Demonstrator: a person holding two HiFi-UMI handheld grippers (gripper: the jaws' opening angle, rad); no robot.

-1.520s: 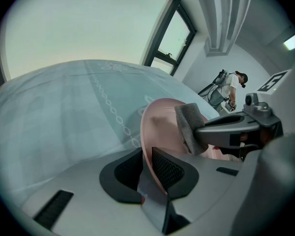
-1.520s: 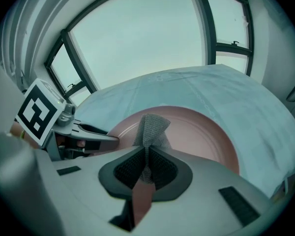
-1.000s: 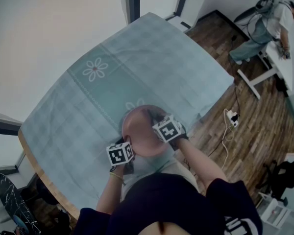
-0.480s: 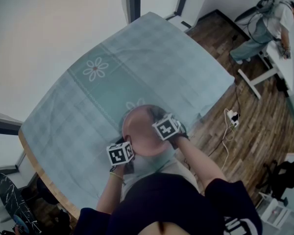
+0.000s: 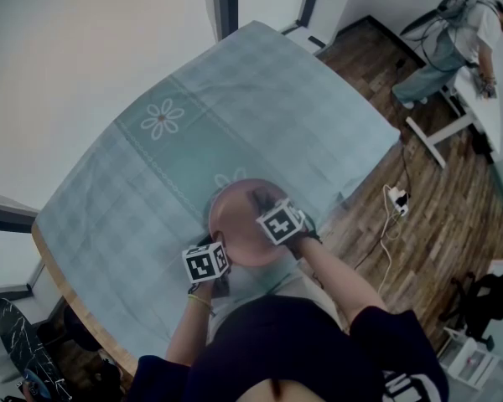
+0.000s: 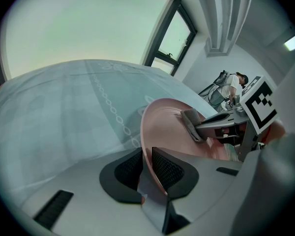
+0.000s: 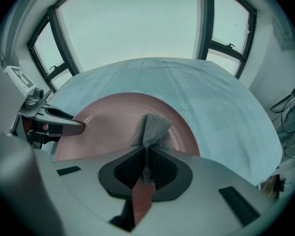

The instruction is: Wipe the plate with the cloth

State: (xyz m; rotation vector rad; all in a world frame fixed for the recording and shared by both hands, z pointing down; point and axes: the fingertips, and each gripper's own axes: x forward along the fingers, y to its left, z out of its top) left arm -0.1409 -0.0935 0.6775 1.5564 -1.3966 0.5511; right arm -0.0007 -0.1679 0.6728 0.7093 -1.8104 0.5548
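A pink plate (image 5: 239,224) is held tilted over the near part of the table; it also fills the middle of the right gripper view as the plate (image 7: 113,122). My left gripper (image 5: 214,254) is shut on the plate's near rim (image 6: 146,151), the edge standing between its pads. My right gripper (image 5: 268,203) is shut on a small grey cloth (image 7: 151,129), whose free end lies against the plate's face. In the left gripper view the cloth (image 6: 192,124) presses on the plate's upper right part.
A pale teal checked tablecloth (image 5: 235,115) with flower prints covers the table. Beyond the table's right edge lie wooden floor and a power strip with cable (image 5: 396,203). A person (image 5: 461,32) stands at a white desk at the far right.
The right gripper with the cloth has slid a little toward me and to the left across the plate. The left gripper and the plate have kept still.
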